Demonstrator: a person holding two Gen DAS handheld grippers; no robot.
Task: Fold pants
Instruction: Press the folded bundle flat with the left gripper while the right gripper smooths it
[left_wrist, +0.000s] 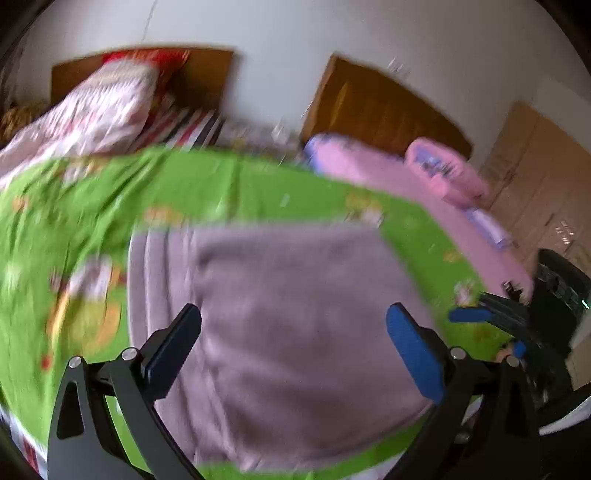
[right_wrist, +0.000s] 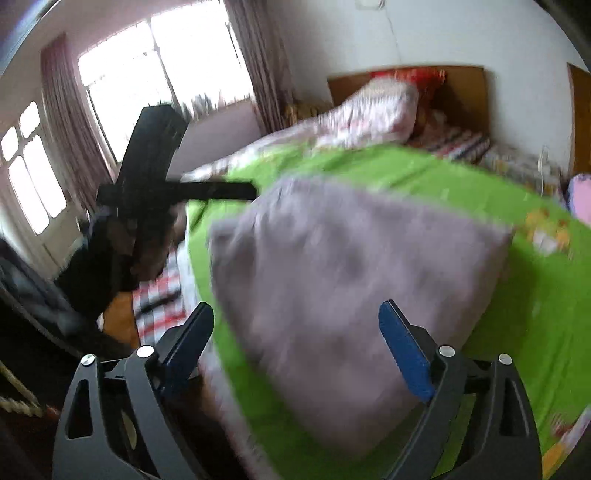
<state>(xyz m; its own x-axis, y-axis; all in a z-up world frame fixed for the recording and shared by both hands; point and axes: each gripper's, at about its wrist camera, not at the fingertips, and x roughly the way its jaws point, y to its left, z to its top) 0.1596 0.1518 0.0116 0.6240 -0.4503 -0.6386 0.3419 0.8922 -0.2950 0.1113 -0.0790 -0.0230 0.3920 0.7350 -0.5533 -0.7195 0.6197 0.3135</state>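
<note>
The mauve-grey pants (left_wrist: 295, 332) lie folded into a compact rectangle on the green bedsheet (left_wrist: 221, 184). They also show in the right wrist view (right_wrist: 351, 295). My left gripper (left_wrist: 295, 347) is open and empty, held above the near part of the pants. My right gripper (right_wrist: 295, 339) is open and empty, above the pants' near edge. The right gripper also shows at the right edge of the left wrist view (left_wrist: 480, 321), and the left gripper shows as a dark shape at the left of the right wrist view (right_wrist: 221, 190). Both views are motion-blurred.
A pink blanket (left_wrist: 424, 177) and pillow lie at the bed's far right. A patterned quilt (left_wrist: 92, 107) is heaped on a second bed by a wooden headboard (left_wrist: 388, 107). A window with curtains (right_wrist: 159, 66) is at left. The bed edge (right_wrist: 192, 280) drops to the floor.
</note>
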